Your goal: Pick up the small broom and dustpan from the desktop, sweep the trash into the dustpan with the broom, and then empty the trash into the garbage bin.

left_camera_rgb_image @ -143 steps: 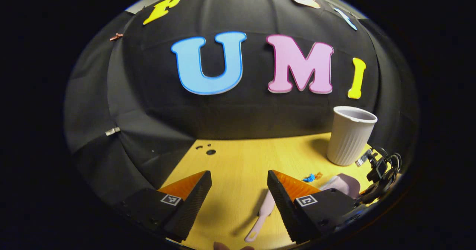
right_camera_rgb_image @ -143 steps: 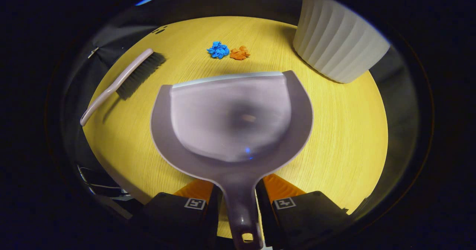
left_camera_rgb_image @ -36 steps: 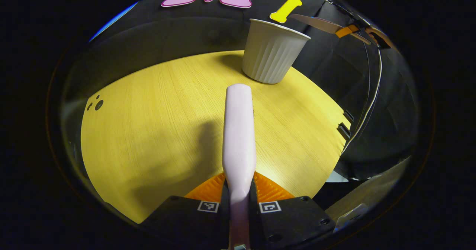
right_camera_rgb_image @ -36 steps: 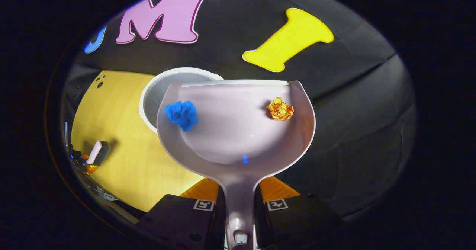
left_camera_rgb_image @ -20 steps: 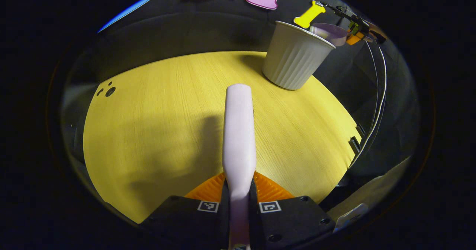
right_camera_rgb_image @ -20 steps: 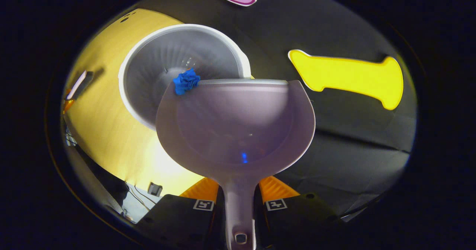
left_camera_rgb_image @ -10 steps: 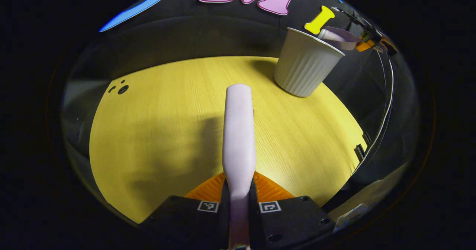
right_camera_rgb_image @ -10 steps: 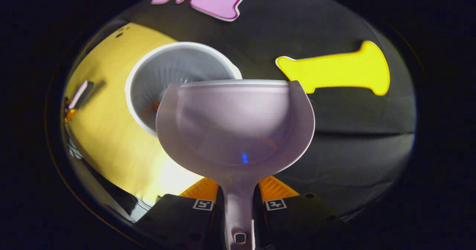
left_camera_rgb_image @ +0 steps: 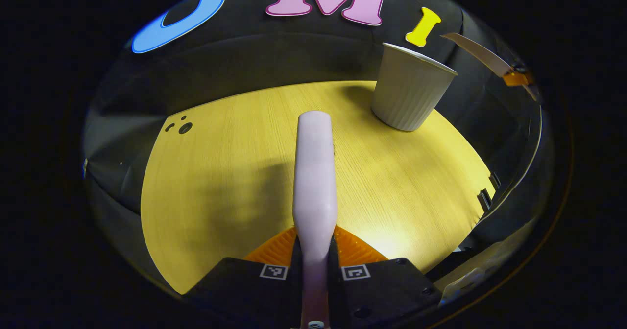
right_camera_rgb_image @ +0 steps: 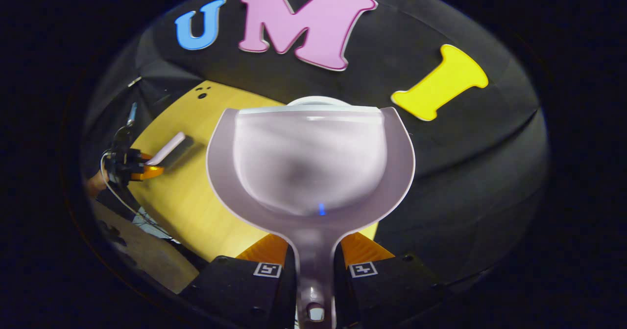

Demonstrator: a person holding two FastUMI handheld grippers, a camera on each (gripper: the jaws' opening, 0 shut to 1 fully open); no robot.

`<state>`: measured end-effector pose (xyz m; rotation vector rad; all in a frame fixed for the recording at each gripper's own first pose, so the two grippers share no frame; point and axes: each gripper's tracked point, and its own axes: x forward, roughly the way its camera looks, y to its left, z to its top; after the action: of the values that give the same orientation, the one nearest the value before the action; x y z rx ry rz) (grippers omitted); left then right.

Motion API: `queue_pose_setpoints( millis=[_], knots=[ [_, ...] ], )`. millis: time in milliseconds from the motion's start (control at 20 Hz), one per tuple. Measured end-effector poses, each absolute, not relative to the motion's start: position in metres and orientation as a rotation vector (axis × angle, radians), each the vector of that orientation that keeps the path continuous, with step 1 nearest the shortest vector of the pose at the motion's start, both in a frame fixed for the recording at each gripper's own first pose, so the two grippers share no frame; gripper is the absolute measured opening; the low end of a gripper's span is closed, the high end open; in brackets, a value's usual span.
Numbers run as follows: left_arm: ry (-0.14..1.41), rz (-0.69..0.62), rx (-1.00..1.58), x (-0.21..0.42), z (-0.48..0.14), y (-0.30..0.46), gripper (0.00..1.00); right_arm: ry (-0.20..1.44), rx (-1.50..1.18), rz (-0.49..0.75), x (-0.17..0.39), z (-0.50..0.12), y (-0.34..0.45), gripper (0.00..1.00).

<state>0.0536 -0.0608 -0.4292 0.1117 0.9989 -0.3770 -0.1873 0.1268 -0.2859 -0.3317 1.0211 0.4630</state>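
My left gripper (left_camera_rgb_image: 314, 250) is shut on the pale pink broom (left_camera_rgb_image: 315, 172), whose back runs straight ahead over the yellow desktop (left_camera_rgb_image: 220, 172); its bristles are hidden underneath. The ribbed white garbage bin (left_camera_rgb_image: 409, 91) stands upright at the far right of the desk. My right gripper (right_camera_rgb_image: 316, 263) is shut on the handle of the pale pink dustpan (right_camera_rgb_image: 311, 160), held level in the air with a bare scoop. Only a sliver of the bin's rim (right_camera_rgb_image: 316, 101) peeks over the pan's front edge. In the left gripper view the dustpan (left_camera_rgb_image: 477, 55) hangs edge-on right of the bin. The left gripper (right_camera_rgb_image: 142, 170) and broom (right_camera_rgb_image: 169, 149) appear far left.
Black cloth walls close in the desk at the back and both sides. Small dark holes (left_camera_rgb_image: 182, 126) mark the desk's far left corner. A cable (right_camera_rgb_image: 125, 199) trails from the left gripper past the desk's near edge.
The blue and orange paper balls slid off the tilted dustpan into the bin. The dustpan has since swung back level and away from the bin's mouth. The broom stayed roughly in place.
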Motion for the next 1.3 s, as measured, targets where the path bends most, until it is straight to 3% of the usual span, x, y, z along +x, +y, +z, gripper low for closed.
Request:
queue_pose_setpoints(
  millis=[200,250,450,550,700,850,1050,1100,1150,1200,1300],
  knots=[
    [1.019,-0.339,0.129,0.046,-0.437,-0.052,0.25,1.113,-0.291,0.547,-0.266,-0.342,0.162,0.35],
    [1.029,-0.334,0.134,0.043,-0.441,-0.052,0.24,1.14,-0.295,0.559,-0.279,-0.357,0.17,0.39],
    [1.068,-0.34,0.169,0.04,-0.461,-0.05,0.25,1.234,-0.242,0.594,-0.318,-0.428,0.219,0.35],
    [1.086,-0.346,0.202,0.038,-0.473,-0.047,0.25,1.268,-0.235,0.593,-0.324,-0.459,0.237,0.39],
    [1.122,-0.34,0.227,0.036,-0.495,-0.041,0.24,1.288,-0.261,0.559,-0.322,-0.497,0.25,0.31],
    [1.142,-0.345,0.251,0.04,-0.52,-0.036,0.26,1.327,-0.204,0.522,-0.318,-0.529,0.262,0.35],
    [1.12,-0.314,0.293,0.05,-0.52,-0.026,0.31,1.319,-0.259,0.498,-0.318,-0.54,0.257,0.37],
    [1.112,-0.308,0.307,0.05,-0.52,-0.024,0.37,1.319,-0.258,0.507,-0.319,-0.54,0.259,0.37],
    [1.108,-0.307,0.314,0.05,-0.519,-0.022,0.34,1.321,-0.258,0.517,-0.321,-0.54,0.259,0.38],
    [1.107,-0.303,0.318,0.048,-0.517,-0.022,0.39,1.325,-0.25,0.532,-0.325,-0.538,0.259,0.36],
    [1.099,-0.292,0.317,0.046,-0.509,-0.018,0.34,1.319,-0.237,0.538,-0.328,-0.531,0.26,0.44]
  ],
)
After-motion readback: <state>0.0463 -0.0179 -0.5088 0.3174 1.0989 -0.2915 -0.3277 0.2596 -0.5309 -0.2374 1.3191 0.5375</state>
